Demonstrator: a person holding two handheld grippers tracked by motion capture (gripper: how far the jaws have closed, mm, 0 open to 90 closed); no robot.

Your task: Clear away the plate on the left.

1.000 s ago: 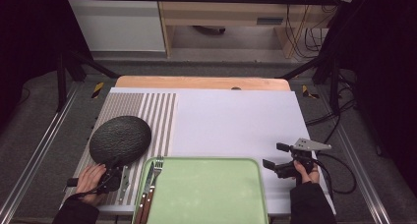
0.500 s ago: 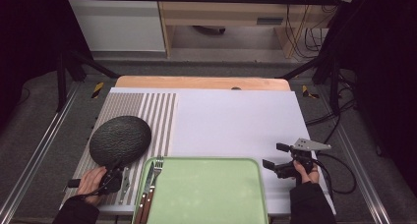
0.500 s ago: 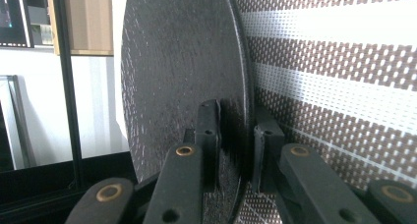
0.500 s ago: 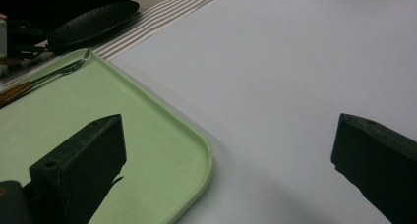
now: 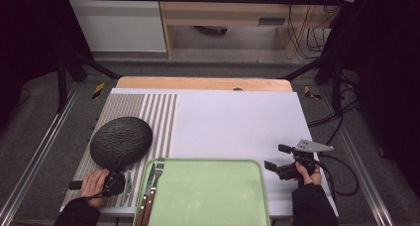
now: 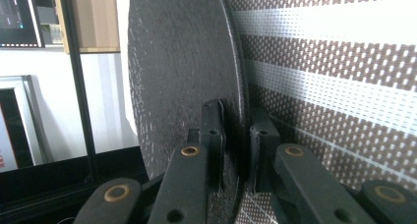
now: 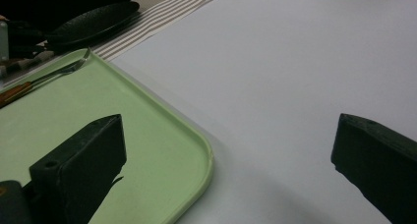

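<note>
High view: left gripper (image 5: 115,180) clamps the black plate's (image 5: 121,141) near rim; right gripper (image 5: 278,165) gapes beside the green tray (image 5: 210,194).

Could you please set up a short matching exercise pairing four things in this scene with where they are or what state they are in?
Things:
1. black plate
2. fork
3. right gripper
4. green tray

States:
A. open, holding nothing
B. clamped at its rim by the left gripper
C. at the table's near edge
D. lying at the tray's left side

Pairs: 1-B, 2-D, 3-A, 4-C
</note>
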